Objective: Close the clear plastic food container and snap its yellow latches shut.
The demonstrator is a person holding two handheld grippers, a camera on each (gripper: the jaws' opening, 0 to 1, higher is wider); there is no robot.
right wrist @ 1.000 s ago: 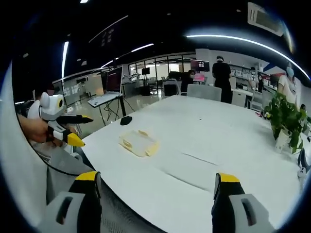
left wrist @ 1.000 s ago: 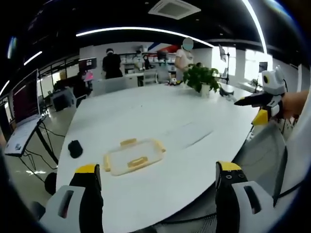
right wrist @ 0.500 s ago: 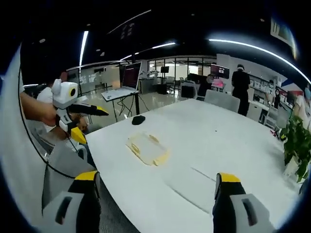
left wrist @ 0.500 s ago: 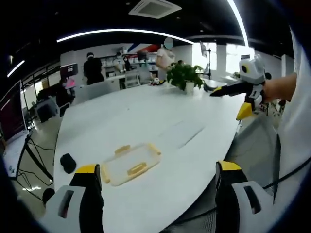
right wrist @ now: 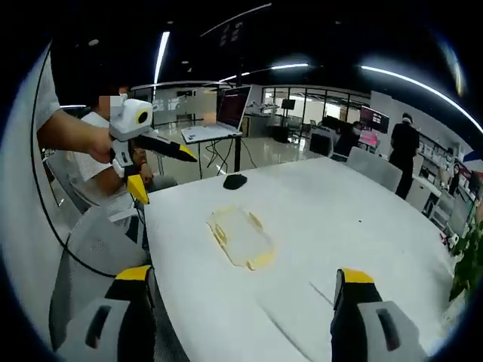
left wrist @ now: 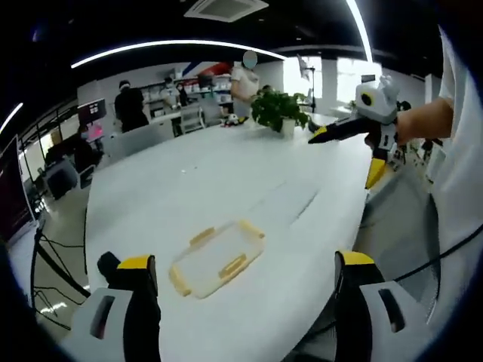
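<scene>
The white table (left wrist: 226, 188) runs ahead of both tongs, with a potted plant (left wrist: 278, 113) at its far end in the left gripper view and several people standing beyond it. A laptop (right wrist: 219, 121) on a stand sits off the table's corner in the right gripper view, past the other tong. The food container (left wrist: 217, 258) lies flat on the table, ahead of my left tong (left wrist: 245, 280) and between its jaws' lines of sight; in the right gripper view it sits ahead of and slightly left of my right tong (right wrist: 241, 280). A small black object (right wrist: 235, 181) rests on the table just past the container. Change over the last second: in both views the container sits lower and larger than it did, and the other tong has swung higher and nearer the centre of each view, so I read this as my hands closing in, not the container moving. Both tongs have jaws spread wide with nothing between them; neither touches the container. The yellow latches (left wrist: 233, 266) show along the container's edges; I cannot tell whether the lid is seated or the latches are snapped, the view is too small. My judgement: this is the approach step, no contact yet, and pressing the lid and latches all remains to be done.
</scene>
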